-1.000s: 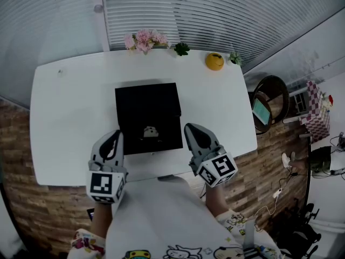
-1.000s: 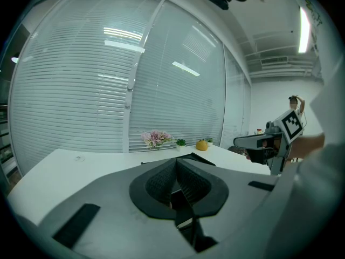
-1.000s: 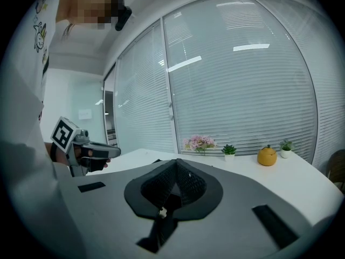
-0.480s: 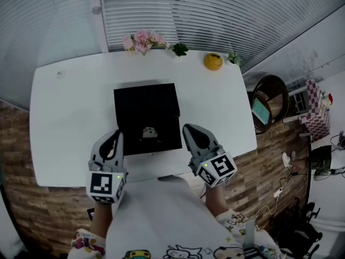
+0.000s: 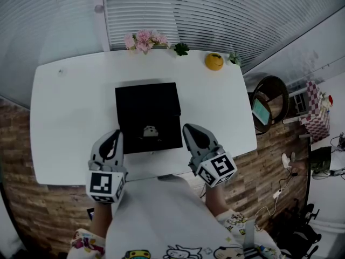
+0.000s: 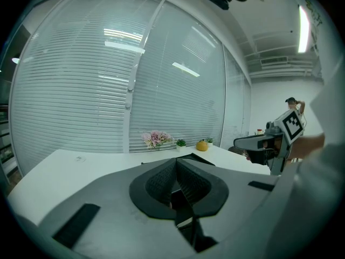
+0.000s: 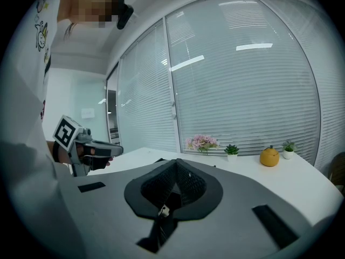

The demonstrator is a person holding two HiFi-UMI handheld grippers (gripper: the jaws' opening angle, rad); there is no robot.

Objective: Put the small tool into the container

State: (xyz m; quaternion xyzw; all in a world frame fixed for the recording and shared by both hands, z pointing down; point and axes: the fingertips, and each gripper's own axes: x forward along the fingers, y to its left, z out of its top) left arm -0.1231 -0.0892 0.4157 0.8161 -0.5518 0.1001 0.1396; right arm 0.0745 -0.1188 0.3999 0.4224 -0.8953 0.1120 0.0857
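Left gripper (image 5: 114,137): clenched and empty; pads meet at the tips, nothing between them.
Left gripper position: above the near part of the table (image 5: 64,117), just beside the front left corner of the container (image 5: 146,104); not touching it.
Right gripper (image 5: 192,129): clenched and empty; jaws fully together.
Right gripper position: just beside the front right corner of the container, tips pointing toward the far side of the table.
Marker cubes: one at the rear of each gripper, over the near table edge and the person's lap.
Container: black, square, flat; centred on the table between the two grippers.
Small tool (image 5: 150,131): pale, small; lies on the black surface of the container, in its near half, roughly midway between the gripper tips. Held by neither gripper. Shape too small to make out; cannot tell whether the surface is an open inside or a lid.
Table: white, rectangular with rounded corners.
Far table edge, left to right: pink flowers (image 5: 144,39), small green plant (image 5: 181,49), orange round object (image 5: 214,61), second small plant (image 5: 234,58).
Background: closed slatted blinds (image 5: 215,15) behind the table.
Right of table: round dark chair (image 5: 269,104) on wood-pattern floor (image 5: 269,171).
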